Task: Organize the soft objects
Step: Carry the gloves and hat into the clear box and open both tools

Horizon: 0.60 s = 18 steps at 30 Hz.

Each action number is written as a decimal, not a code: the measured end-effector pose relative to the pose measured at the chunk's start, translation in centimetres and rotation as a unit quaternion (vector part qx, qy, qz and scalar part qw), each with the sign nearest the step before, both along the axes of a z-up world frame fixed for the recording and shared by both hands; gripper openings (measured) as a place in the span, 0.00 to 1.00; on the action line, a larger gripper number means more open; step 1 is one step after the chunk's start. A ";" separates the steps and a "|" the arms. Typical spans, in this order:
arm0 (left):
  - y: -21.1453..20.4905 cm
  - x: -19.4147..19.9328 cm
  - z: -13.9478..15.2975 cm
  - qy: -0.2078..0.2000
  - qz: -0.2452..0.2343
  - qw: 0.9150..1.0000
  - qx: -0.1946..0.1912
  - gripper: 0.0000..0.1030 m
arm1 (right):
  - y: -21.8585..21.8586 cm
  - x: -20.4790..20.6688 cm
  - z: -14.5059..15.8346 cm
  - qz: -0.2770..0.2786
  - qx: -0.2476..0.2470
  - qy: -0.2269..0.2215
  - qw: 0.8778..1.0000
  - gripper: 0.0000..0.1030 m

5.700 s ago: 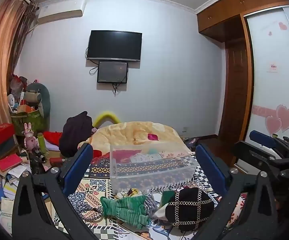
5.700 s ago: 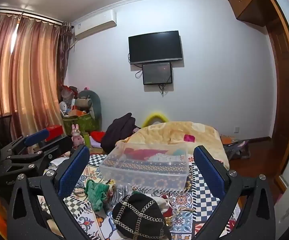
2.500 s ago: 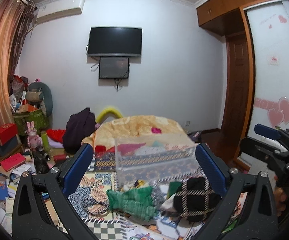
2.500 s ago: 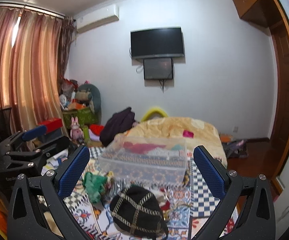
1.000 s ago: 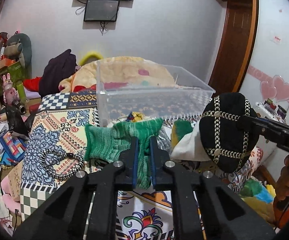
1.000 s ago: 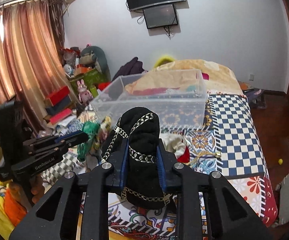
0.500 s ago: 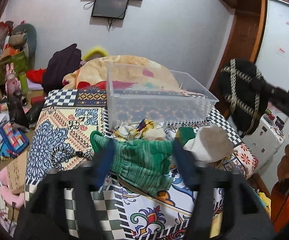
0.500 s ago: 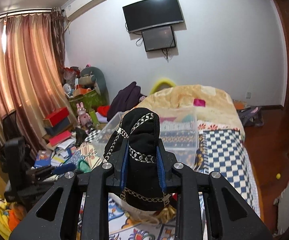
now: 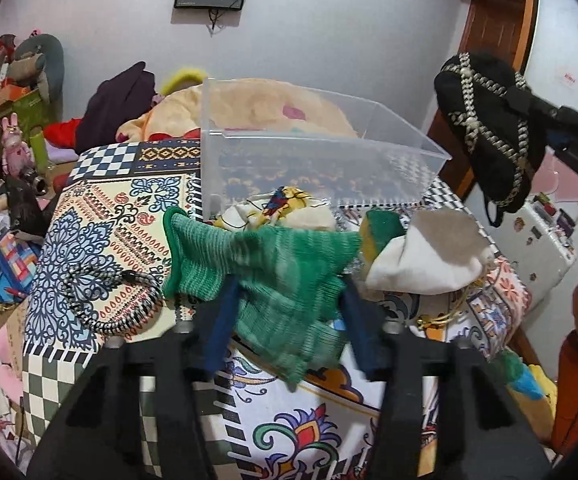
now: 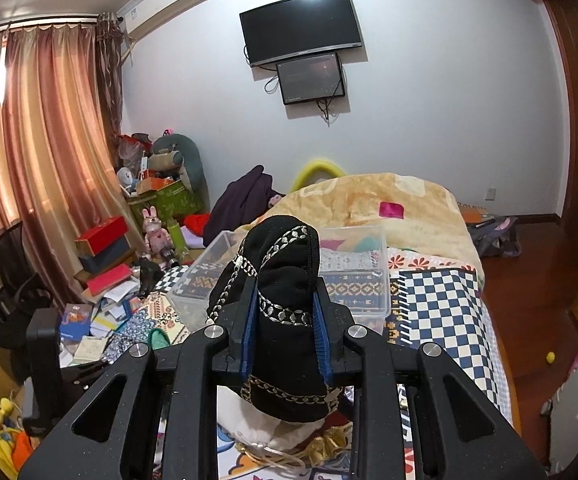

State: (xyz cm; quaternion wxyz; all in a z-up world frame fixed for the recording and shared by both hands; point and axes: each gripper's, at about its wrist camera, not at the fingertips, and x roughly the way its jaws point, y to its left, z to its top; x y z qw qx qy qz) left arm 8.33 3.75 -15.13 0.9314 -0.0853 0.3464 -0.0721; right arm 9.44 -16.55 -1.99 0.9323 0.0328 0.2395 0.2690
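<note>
My right gripper [image 10: 285, 320] is shut on a black hat with silver chain trim [image 10: 285, 276] and holds it in the air in front of the clear plastic bin [image 10: 353, 272]. In the left wrist view the hat [image 9: 489, 128] hangs at the upper right, right of the bin [image 9: 313, 160]. My left gripper [image 9: 289, 320] is open, its blurred blue fingers either side of the green knitted glove [image 9: 273, 264], which lies on the patterned bedspread [image 9: 101, 220] just before the bin.
A white and green sock [image 9: 421, 256], a yellow patterned cloth [image 9: 273, 208] and a black-and-white cord [image 9: 121, 304] lie by the glove. A beige blanket [image 10: 385, 196] lies behind the bin. Boxes and toys [image 10: 129, 240] crowd the floor at left.
The left gripper, shut on the green glove a second ago, has opened and the glove rests on the bed. The right gripper has lifted the black hat higher, toward the bin.
</note>
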 end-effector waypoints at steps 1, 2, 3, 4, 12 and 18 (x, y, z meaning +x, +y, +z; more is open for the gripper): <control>0.0 -0.1 0.0 -0.002 -0.001 1.000 0.001 0.35 | -0.1 0.0 0.1 -0.002 0.000 0.001 1.000 0.22; -0.1 -0.2 0.0 -0.003 -0.001 1.000 0.005 0.32 | -0.2 0.1 0.1 -0.004 0.000 0.001 1.000 0.22; -0.1 -0.3 0.0 -0.003 0.000 1.000 0.007 0.31 | -0.2 0.2 0.2 -0.006 0.001 0.000 1.000 0.22; -0.1 -0.4 0.0 -0.005 0.002 1.000 0.007 0.28 | -0.2 0.3 0.4 -0.008 0.000 -0.001 1.000 0.22; 0.7 -2.3 3.7 -0.054 0.019 0.998 0.005 0.17 | -0.4 1.7 1.5 -0.025 -0.005 -0.013 1.000 0.22; 0.7 -1.7 7.5 -0.100 0.020 0.995 0.019 0.17 | -0.1 3.3 1.9 -0.038 -0.007 -0.016 0.999 0.22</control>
